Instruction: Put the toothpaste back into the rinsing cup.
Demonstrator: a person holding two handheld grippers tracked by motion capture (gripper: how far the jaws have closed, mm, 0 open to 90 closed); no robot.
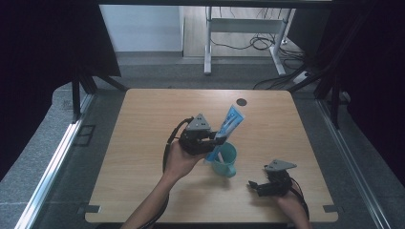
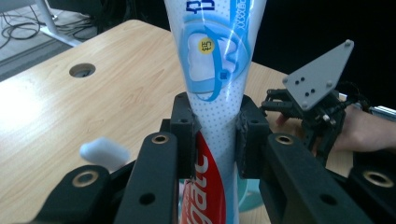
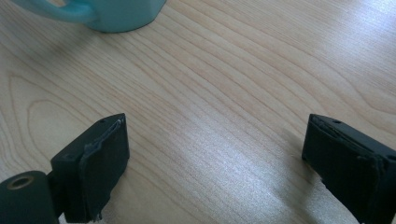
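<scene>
In the high view, the left gripper point(image 1: 213, 138) was seen at the centre of the frame, clamped on a tube point(image 1: 228, 126) tilted up and to the right, its lower end inside a teal cup point(image 1: 226, 160) on the table point(image 1: 143, 124). The right gripper point(image 1: 254, 186) was held low at the lower right, apart from the cup.

In the left gripper view, the tube's point(image 2: 215, 84) print was made legible, pinched between both jaws; the right gripper point(image 2: 275, 103) was shown at mid right.

In the right gripper view, the jaws were spread wide over bare wood, and the cup's point(image 3: 116, 14) base and handle were caught at the upper left.
</scene>
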